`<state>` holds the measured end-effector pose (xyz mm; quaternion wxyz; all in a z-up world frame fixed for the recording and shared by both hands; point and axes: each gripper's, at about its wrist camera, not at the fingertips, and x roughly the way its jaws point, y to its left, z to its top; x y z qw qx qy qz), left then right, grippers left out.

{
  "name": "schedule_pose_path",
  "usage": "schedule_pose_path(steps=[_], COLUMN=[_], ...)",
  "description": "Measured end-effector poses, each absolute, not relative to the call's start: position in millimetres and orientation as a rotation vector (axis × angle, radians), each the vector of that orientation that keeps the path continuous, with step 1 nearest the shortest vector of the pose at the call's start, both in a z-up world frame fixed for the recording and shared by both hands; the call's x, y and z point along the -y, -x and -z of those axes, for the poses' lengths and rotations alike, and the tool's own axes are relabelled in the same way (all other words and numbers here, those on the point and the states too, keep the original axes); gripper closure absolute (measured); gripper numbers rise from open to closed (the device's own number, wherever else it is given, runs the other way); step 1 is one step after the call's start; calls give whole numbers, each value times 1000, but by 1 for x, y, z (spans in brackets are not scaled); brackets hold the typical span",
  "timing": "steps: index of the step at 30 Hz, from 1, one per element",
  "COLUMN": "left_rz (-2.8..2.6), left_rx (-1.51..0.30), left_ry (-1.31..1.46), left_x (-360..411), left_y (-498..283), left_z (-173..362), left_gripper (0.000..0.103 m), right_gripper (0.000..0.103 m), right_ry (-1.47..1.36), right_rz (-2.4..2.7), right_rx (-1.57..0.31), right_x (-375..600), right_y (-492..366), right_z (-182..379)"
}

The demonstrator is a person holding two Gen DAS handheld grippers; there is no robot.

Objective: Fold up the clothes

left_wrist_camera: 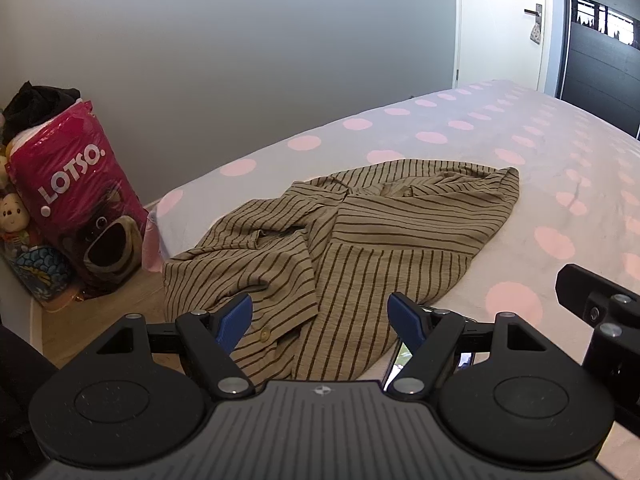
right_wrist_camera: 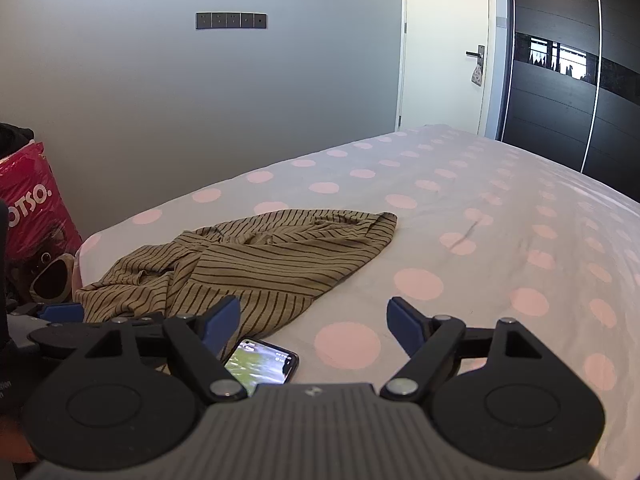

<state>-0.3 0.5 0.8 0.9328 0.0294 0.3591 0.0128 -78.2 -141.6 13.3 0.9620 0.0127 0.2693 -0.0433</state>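
A tan shirt with dark stripes (left_wrist_camera: 352, 232) lies crumpled on the bed's near left corner, with a button near its front hem. It also shows in the right wrist view (right_wrist_camera: 256, 264). My left gripper (left_wrist_camera: 320, 320) is open and empty, its blue fingertips just above the shirt's near hem. My right gripper (right_wrist_camera: 312, 320) is open and empty over the bare sheet, to the right of the shirt. Its body shows at the right edge of the left wrist view (left_wrist_camera: 600, 312).
The bed has a white sheet with pink dots (right_wrist_camera: 500, 240). A lit phone (right_wrist_camera: 264, 364) lies on the sheet by the shirt's near edge. A pink LOTSO bag (left_wrist_camera: 76, 196) and soft toys (left_wrist_camera: 16, 216) stand on the floor left of the bed. A door (right_wrist_camera: 444, 48) and dark wardrobe (right_wrist_camera: 568, 80) are behind.
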Motion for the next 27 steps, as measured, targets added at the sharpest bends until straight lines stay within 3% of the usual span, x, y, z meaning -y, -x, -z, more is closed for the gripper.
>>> schedule_pose_path(steps=[27], left_rz=[-66], left_rx=[-717], left_ry=[-9], left_x=[-15], left_y=[-1], left_z=[-14], left_gripper=[29], right_gripper=[20], right_ry=[-56], right_rz=[122], right_rx=[-522], right_x=[157], right_y=[76], right_z=[-16])
